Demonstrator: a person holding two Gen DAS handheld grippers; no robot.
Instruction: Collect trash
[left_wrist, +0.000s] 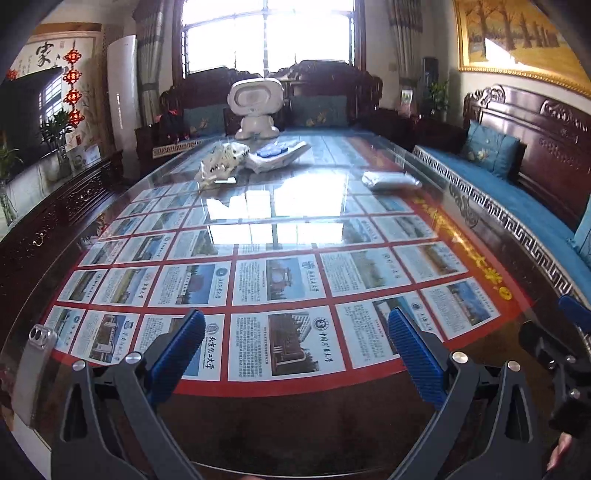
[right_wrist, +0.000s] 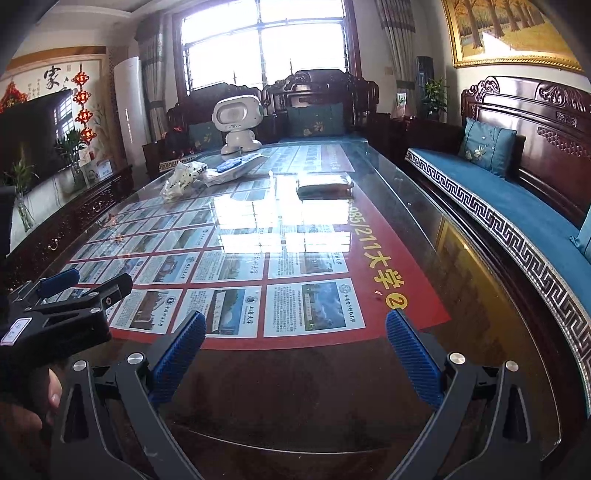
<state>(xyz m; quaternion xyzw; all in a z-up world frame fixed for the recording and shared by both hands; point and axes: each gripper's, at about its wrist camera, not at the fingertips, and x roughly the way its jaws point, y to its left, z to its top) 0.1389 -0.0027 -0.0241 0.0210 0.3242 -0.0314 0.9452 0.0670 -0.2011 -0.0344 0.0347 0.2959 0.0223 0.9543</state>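
Left wrist view looks down a long glass-topped table (left_wrist: 476, 206), with the left gripper (left_wrist: 295, 339) low at the near end, its blue-padded jaws spread wide and nothing between them. Right wrist view shows the right gripper (right_wrist: 295, 341) the same way: jaws wide apart, empty, over the bare dark near end of the table.

Under the glass lies a red poster (right_wrist: 373, 236) with a grid of white cards, each bearing a building photo, a round seal and small Chinese print too fine to read. Along its right border yellow characters read "985/211大学", followed by a circled "2".

Trash sits at the far end. A crumpled white wrapper (left_wrist: 221, 162) with dark print I cannot read lies far left; just to its right is a white packet with blue patches (left_wrist: 277, 153). Well apart, far right, rests a flat silvery pouch (left_wrist: 389, 180). Behind them stands a white toy robot (left_wrist: 256, 107).

On the left wall hangs a calligraphy scroll (left_wrist: 46, 55) showing "家", beside red knot ornaments (left_wrist: 72, 86).
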